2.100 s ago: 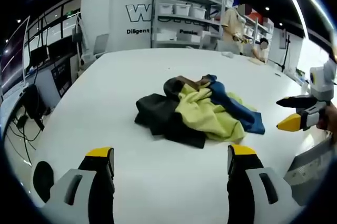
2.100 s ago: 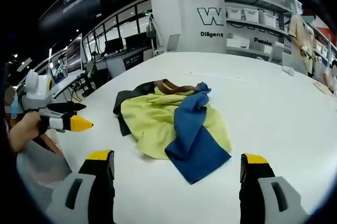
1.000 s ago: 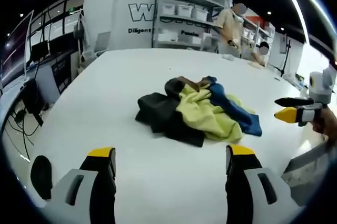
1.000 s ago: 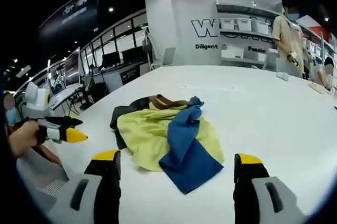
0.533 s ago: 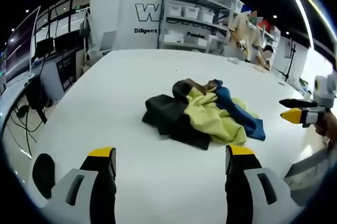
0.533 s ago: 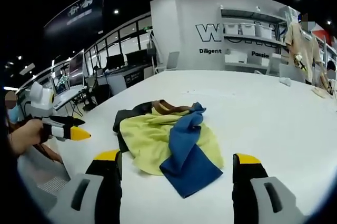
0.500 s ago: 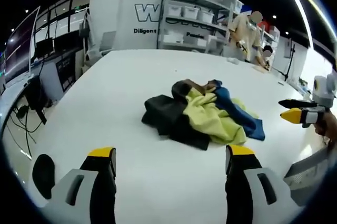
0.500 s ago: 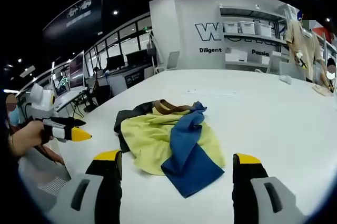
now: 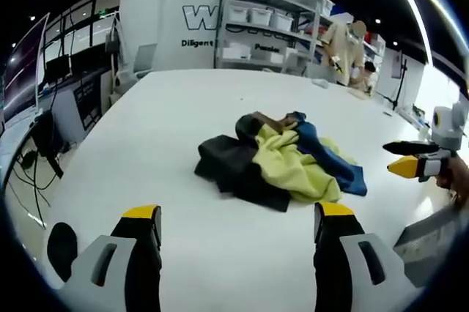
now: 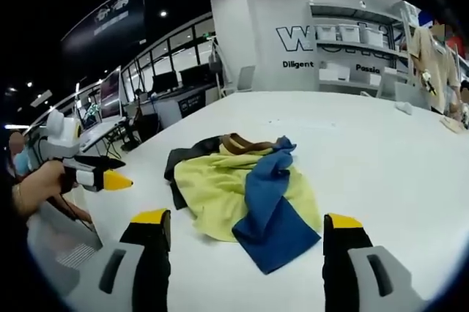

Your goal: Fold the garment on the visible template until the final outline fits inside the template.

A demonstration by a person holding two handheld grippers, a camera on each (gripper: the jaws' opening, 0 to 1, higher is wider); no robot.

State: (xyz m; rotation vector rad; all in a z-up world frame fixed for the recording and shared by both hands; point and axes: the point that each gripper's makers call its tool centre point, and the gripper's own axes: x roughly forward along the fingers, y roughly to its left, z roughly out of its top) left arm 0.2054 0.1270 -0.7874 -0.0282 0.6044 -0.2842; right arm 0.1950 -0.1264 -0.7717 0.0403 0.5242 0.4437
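- Left gripper view: the left gripper (image 9: 233,218) hangs low over the white table (image 9: 168,121), its two yellow-tipped jaws spread wide with nothing between them.
- Ahead of it, in the middle of the table, the garment (image 9: 282,160) lies in a crumpled heap: black on the near left side, yellow in the centre, blue running along the far right, a bit of brown at the top.
- The heap sits well apart from the jaws, bare white tabletop between them.
- At the right edge, the right gripper (image 9: 407,158) comes in, held in a hand (image 9: 456,174); its yellow tip and dark tip stand a little apart, holding nothing.
- Behind the table, shelving (image 9: 267,30) with bins, and a person (image 9: 343,52) standing at the far end.
- Right gripper view: the right gripper (image 10: 247,223) is also wide open and empty, jaws rising on either side of the garment's near edge.
- The garment (image 10: 245,187) lies on the table (image 10: 381,143) just ahead, the blue strip draped across the yellow toward the camera, black and brown at the far side.
- At left, the left gripper (image 10: 110,173) shows in a hand (image 10: 33,189), clear of the cloth; how far it is open I cannot tell from here.
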